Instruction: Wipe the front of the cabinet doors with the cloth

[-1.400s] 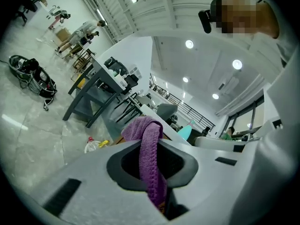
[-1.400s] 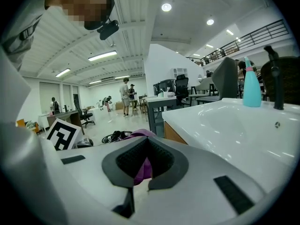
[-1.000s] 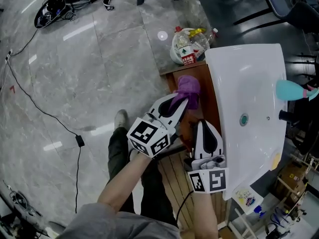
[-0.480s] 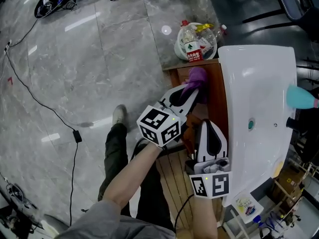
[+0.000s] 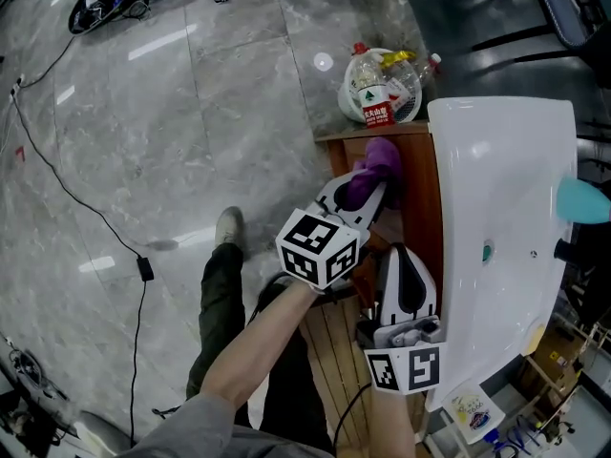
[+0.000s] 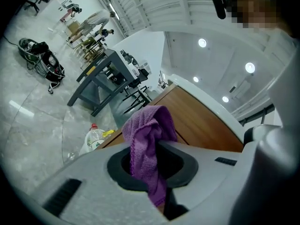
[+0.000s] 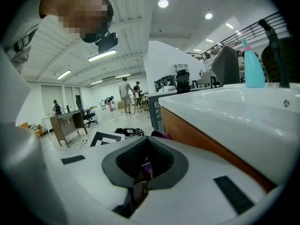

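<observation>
1. The left gripper's (image 5: 367, 187) jaws were clamped on the purple cloth (image 6: 147, 135). The cloth hung down through the gap between them and bunched up past their tips.
2. That bunched end lay against the brown front of the cabinet (image 5: 421, 184), towards the cabinet's far end.
3. The right gripper's (image 5: 406, 256) jaws were pressed together with nothing between them. They pointed along the cabinet front, just beside the left gripper and nearer the person.
4. A white basin (image 5: 506, 208) sat on top of the cabinet, with a teal bottle (image 5: 584, 201) at its back edge.
5. A bag of plastic bottles (image 5: 382, 84) stood on the floor just past the cabinet's far end.
6. The person's shoe (image 5: 228, 229) rested on the grey floor out in front of the cabinet.
</observation>
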